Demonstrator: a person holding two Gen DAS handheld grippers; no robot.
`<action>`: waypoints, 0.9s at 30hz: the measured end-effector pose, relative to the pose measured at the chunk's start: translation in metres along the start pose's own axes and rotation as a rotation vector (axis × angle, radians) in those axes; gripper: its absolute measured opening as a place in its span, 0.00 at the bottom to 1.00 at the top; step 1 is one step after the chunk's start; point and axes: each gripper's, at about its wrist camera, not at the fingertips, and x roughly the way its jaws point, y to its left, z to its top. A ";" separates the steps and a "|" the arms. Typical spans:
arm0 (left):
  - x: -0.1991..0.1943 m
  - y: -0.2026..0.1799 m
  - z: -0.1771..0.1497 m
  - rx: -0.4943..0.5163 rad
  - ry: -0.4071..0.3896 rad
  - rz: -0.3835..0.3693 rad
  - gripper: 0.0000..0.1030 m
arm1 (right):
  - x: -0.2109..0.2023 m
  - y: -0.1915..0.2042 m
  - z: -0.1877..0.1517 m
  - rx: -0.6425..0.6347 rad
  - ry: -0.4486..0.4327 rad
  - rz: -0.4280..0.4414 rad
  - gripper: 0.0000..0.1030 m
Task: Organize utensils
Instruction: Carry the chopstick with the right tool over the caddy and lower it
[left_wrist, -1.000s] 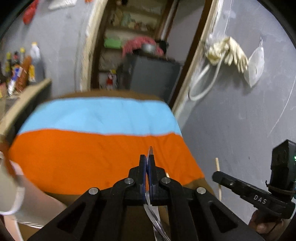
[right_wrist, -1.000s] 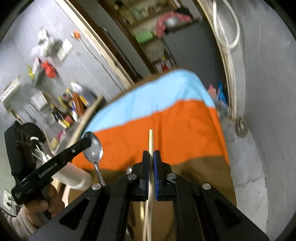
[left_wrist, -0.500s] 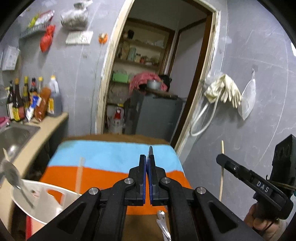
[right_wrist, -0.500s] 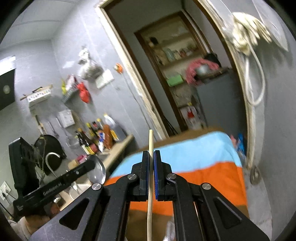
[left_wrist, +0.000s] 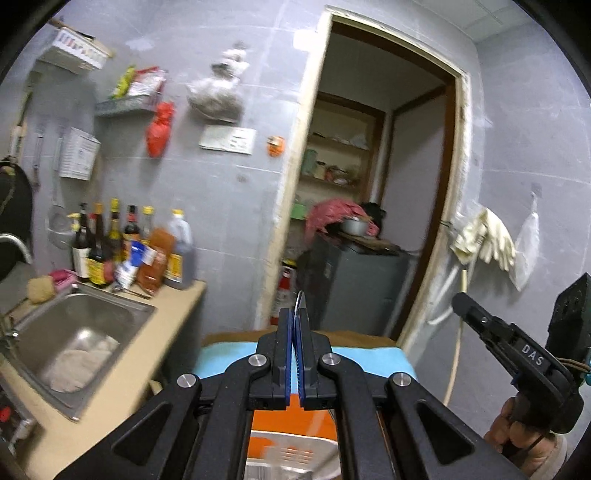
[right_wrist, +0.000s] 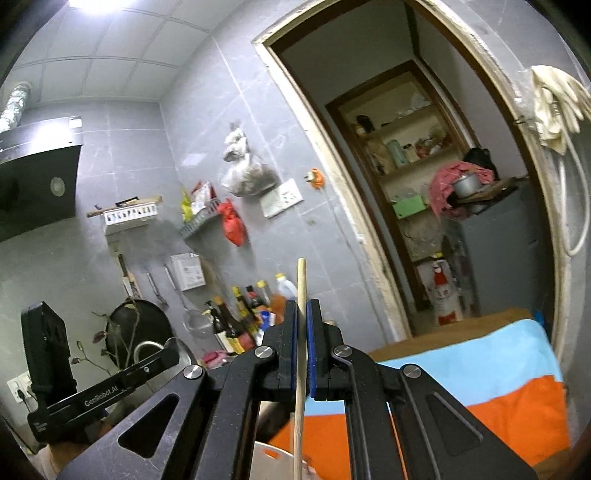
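Note:
My left gripper is shut on a metal spoon, whose thin bowl edge pokes up between the blue pads. My right gripper is shut on a pale wooden chopstick that stands upright through the jaws. Each gripper shows in the other's view: the right one at the right with the chopstick hanging below it, the left one at the lower left. A white utensil holder sits low under both, on the blue and orange striped cloth. Both grippers are held high above it.
A steel sink is set in the beige counter at the left, with several sauce bottles behind it. A doorway straight ahead opens onto a grey cabinet. Rubber gloves hang on the right wall. A black range hood is up left.
Both grippers have risen and tilted up with their utensils held. The striped cloth has dropped to the bottom of both views, and the white holder now lies below the jaws.

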 end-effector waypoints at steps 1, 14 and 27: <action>-0.002 0.009 0.002 -0.003 -0.007 0.015 0.02 | 0.003 0.005 -0.003 -0.003 -0.002 0.006 0.05; 0.009 0.074 -0.009 0.063 -0.045 0.179 0.02 | 0.047 0.041 -0.049 -0.135 0.019 -0.010 0.05; 0.029 0.078 -0.047 0.153 -0.045 0.238 0.02 | 0.070 0.037 -0.073 -0.173 0.048 -0.050 0.05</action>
